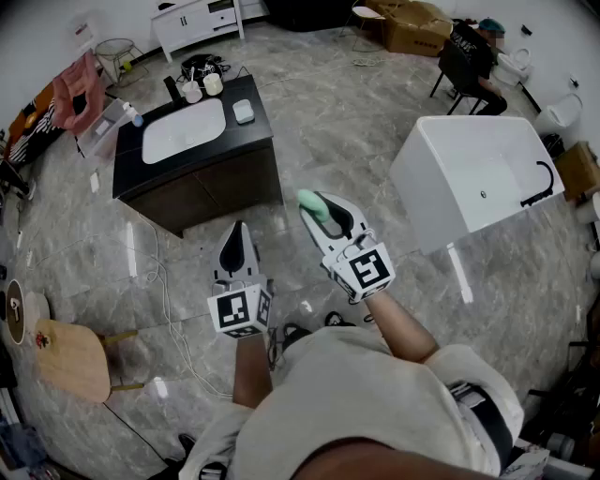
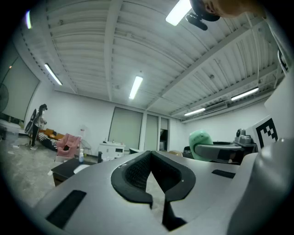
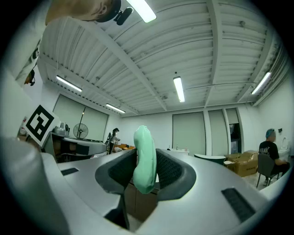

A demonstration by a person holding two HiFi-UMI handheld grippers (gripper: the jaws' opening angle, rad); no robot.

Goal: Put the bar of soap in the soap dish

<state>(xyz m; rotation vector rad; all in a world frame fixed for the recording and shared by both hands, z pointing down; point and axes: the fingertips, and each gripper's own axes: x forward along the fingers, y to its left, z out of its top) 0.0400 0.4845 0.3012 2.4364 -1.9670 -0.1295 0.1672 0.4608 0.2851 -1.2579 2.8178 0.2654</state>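
Note:
My right gripper (image 1: 322,214) is shut on a pale green bar of soap (image 1: 309,200), held in the air above the marble floor. In the right gripper view the soap (image 3: 144,170) stands on edge between the black pads (image 3: 170,172). My left gripper (image 1: 237,230) hovers to its left, shut with nothing in it; its tips meet in the left gripper view (image 2: 150,156), where the soap (image 2: 200,140) shows at the right. Ahead at the upper left stands a dark vanity (image 1: 258,155) with a white basin (image 1: 184,131). A small pale dish (image 1: 244,112) lies on its right corner.
Two cups (image 1: 202,88) and a bottle (image 1: 134,115) stand on the vanity. A white bathtub (image 1: 473,173) is to the right. A cable (image 1: 169,300) trails over the floor, a wooden stool (image 1: 70,361) is at the left, and a seated person (image 1: 473,56) and boxes (image 1: 412,23) are at the back.

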